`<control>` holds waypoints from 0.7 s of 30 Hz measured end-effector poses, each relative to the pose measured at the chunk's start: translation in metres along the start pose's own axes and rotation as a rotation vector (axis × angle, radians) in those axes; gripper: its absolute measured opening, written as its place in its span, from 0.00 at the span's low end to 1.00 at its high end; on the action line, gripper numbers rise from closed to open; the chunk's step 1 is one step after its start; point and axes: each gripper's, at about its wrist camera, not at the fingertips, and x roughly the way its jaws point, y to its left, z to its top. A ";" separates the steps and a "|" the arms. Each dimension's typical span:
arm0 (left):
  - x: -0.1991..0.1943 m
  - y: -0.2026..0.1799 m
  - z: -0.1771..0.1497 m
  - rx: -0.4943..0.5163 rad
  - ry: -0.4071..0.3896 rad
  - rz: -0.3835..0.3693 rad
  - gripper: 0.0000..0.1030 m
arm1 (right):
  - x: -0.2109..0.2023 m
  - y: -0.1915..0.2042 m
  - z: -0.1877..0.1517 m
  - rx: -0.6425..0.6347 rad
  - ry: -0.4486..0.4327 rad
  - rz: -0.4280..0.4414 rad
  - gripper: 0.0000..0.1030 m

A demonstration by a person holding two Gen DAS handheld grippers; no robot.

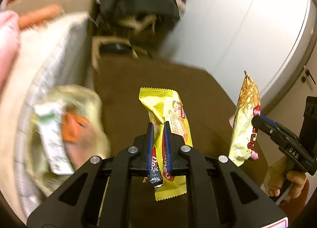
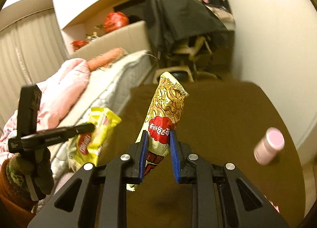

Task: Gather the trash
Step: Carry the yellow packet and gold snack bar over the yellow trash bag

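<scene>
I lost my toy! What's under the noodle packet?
Below the noodle packet, held up in the right tongs, only brown tabletop shows. The tongs cover its lower end.

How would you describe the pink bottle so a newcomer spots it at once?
Start from the brown table that fills the right wrist view. On its right side, well clear of the noodle packet pinched in the right hand-held gripper, lies the pink bottle. It is the only pale pink cylinder there, not a crinkly wrapper.

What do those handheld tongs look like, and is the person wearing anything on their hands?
Both tongs, left and right, are black plastic with silver pivot pins and ribbed blue pads. The left hand wears a dark knitted glove; a rust-brown sleeve shows behind it.
</scene>
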 end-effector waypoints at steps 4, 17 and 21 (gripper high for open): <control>-0.049 0.020 0.012 0.008 -0.124 0.066 0.10 | 0.006 0.035 0.019 -0.068 -0.025 0.045 0.21; -0.132 0.090 0.003 -0.050 -0.248 0.164 0.10 | 0.038 0.145 0.049 -0.246 -0.036 0.169 0.20; -0.144 0.109 -0.006 -0.094 -0.262 0.166 0.10 | 0.050 0.164 0.051 -0.262 -0.021 0.184 0.20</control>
